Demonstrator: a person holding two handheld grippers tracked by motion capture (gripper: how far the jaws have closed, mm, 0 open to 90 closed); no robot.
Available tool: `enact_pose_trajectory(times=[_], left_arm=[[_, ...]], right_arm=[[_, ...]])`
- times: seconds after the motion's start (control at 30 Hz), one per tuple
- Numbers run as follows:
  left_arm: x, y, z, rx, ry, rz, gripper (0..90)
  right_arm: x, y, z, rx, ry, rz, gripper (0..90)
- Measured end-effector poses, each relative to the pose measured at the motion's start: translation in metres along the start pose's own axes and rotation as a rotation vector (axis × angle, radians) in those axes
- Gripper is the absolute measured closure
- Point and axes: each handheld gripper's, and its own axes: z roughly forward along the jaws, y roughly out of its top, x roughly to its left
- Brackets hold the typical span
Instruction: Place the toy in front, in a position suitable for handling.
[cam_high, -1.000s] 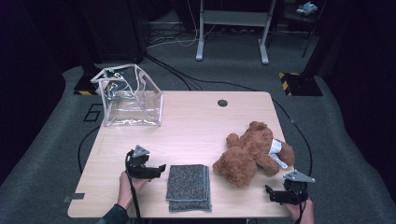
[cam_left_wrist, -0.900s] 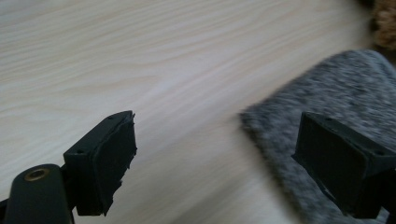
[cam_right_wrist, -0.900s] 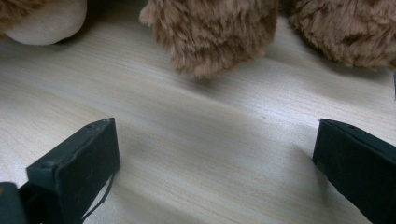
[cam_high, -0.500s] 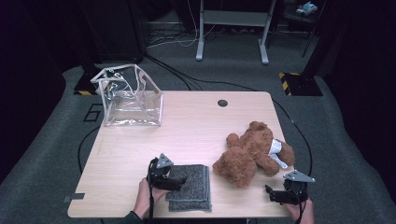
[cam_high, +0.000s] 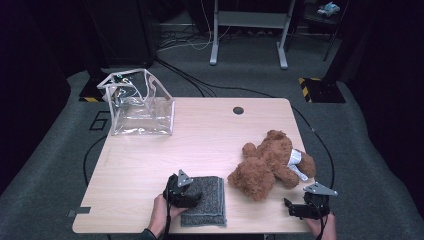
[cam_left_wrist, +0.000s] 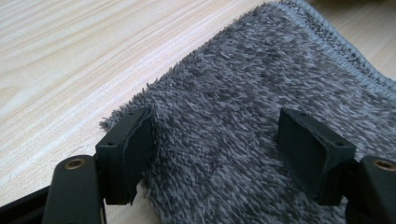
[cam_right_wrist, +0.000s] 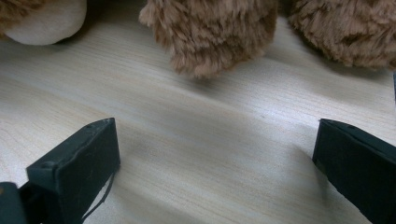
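Left tongs (cam_left_wrist: 212, 154) just closing astride grey towel (cam_high: 205, 200) edge, not yet gripping, right tongs (cam_right_wrist: 215, 163) wide over bare worktop (cam_high: 210, 135), near teddy bear (cam_high: 270, 162).

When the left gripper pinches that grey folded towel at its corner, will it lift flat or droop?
The grey folded towel will probably droop: its fluffy pile and stitched hem suggest soft, limp cloth. In the high view it lies in layers, so a corner pinch may catch only the top layer and unfold it. The left gripper, whose jaws have just been closing, straddles the corner; fuzz should hold without slipping.
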Motion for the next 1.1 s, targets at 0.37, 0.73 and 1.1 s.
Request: enact_pose_trajectory(times=[0.37,0.73,1.1], left_arm=[[-0.004,-0.007,-0.005,-0.043,0.016,-0.009,53.8],[0.001,-0.011,-0.010,-0.085,-0.017,-0.023,77.6],[0.032,-0.010,-0.034,-0.135,0.009,-0.074,78.1]], right_arm=[[0.000,0.000,0.000,-0.001,-0.001,0.000,0.0],[0.000,0.000,0.000,-0.001,-0.003,0.002,0.0],[0.000,0.000,0.000,-0.002,-0.003,0.003,0.0]])
